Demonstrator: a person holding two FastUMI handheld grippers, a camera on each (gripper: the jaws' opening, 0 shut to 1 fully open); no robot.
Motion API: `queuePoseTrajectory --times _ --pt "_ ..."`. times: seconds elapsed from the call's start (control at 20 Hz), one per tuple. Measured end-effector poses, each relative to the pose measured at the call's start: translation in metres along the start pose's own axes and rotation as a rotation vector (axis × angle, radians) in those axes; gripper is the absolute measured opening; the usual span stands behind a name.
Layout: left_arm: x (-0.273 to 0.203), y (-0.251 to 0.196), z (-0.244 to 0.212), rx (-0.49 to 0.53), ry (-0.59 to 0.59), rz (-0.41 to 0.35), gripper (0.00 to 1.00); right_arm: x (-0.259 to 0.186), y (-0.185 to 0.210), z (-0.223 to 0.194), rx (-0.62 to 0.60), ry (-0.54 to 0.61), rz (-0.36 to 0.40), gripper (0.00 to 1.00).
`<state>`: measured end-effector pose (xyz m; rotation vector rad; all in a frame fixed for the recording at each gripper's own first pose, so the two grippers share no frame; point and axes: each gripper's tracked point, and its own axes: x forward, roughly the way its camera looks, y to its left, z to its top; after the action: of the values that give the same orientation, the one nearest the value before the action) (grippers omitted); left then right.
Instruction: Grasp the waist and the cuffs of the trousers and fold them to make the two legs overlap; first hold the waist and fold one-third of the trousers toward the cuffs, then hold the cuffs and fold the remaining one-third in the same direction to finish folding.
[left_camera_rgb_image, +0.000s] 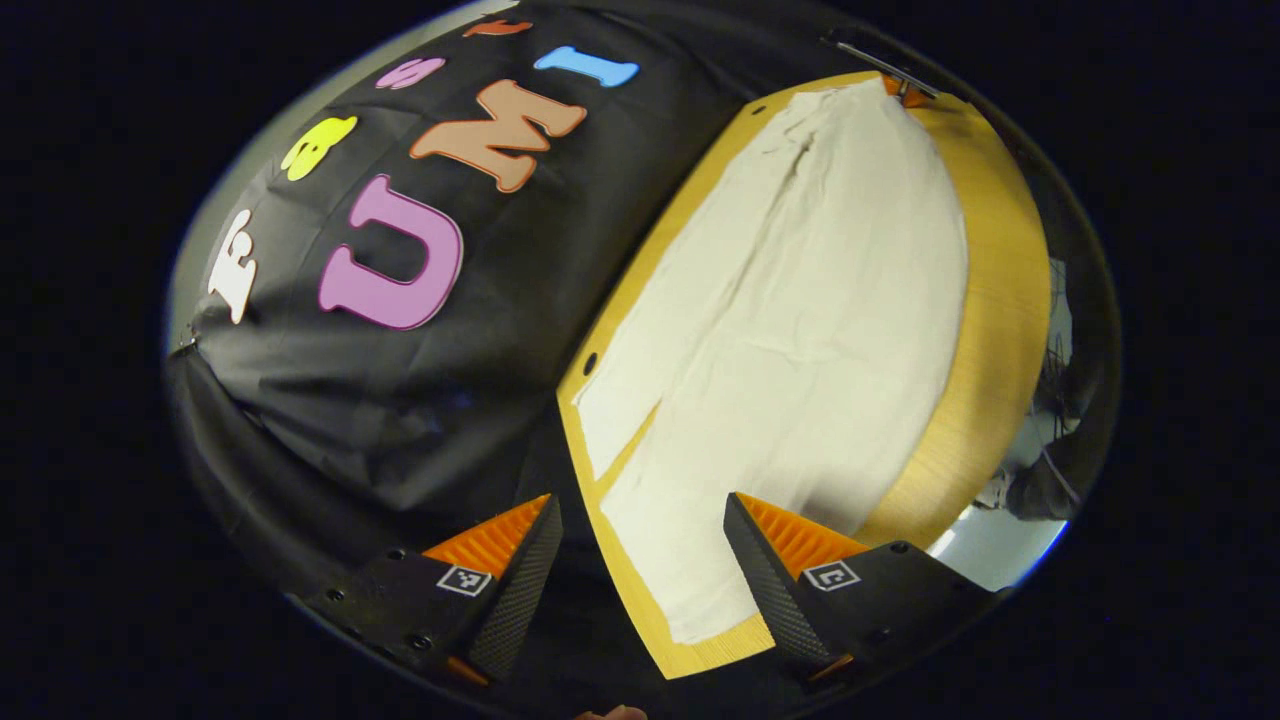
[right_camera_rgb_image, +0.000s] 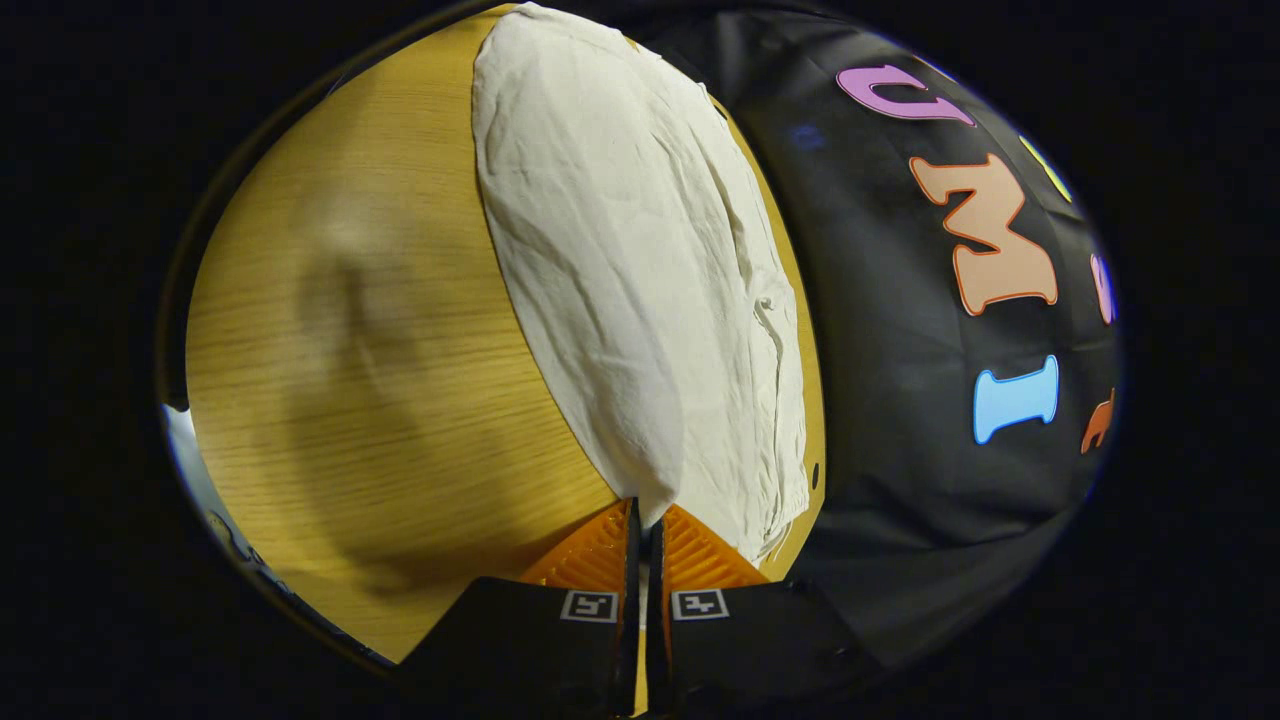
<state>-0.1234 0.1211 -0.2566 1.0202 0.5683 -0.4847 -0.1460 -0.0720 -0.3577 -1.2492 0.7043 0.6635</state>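
Cream trousers (left_camera_rgb_image: 800, 300) lie flat along the yellow wooden table (left_camera_rgb_image: 1000, 300), legs side by side, with the split between the cuffs near me. My left gripper (left_camera_rgb_image: 645, 535) is open at the cuff end. One finger hangs past the table's edge and the other (left_camera_rgb_image: 770, 560) is over the nearer leg's cuff. At the far waist end the right gripper (left_camera_rgb_image: 903, 90) shows small. In the right gripper view the trousers (right_camera_rgb_image: 620, 250) stretch away from the waist corner, and my right gripper (right_camera_rgb_image: 645, 530) is shut on that corner, cloth pinched between the two fingers.
The black cloth wall (left_camera_rgb_image: 400, 400) runs close along one long side of the table (right_camera_rgb_image: 350, 350), and is also seen in the right gripper view (right_camera_rgb_image: 900, 450). A wide strip of bare wood lies beside the trousers. Cables and clutter (left_camera_rgb_image: 1050, 430) sit beyond the table's other edge.
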Motion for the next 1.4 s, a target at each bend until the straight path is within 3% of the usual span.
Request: queuePoseTrajectory --times 0.35,0.55,0.75,1.0,1.25,1.4 --pt "-0.007 -0.055 -0.030 0.086 0.068 -0.165 0.97 -0.001 0.000 0.000 -0.009 -0.002 -0.007 0.06" --pt "0.001 -0.072 -0.040 0.118 0.088 -0.217 0.97 0.001 0.000 -0.001 -0.015 -0.002 -0.013 0.06" --pt "0.011 -0.071 -0.035 0.171 0.066 -0.216 0.96 0.000 -0.001 -0.001 -0.014 -0.004 -0.016 0.05" --pt "0.031 -0.065 -0.030 0.244 0.057 -0.201 0.84 0.000 -0.001 -0.001 -0.020 -0.005 -0.026 0.06" --pt "0.046 -0.061 -0.028 0.273 0.063 -0.198 0.80 0.000 -0.001 -0.001 -0.023 -0.005 -0.032 0.06" --pt "0.055 -0.063 -0.028 0.284 0.088 -0.211 0.62 0.001 -0.001 -0.002 -0.013 -0.003 -0.026 0.02"
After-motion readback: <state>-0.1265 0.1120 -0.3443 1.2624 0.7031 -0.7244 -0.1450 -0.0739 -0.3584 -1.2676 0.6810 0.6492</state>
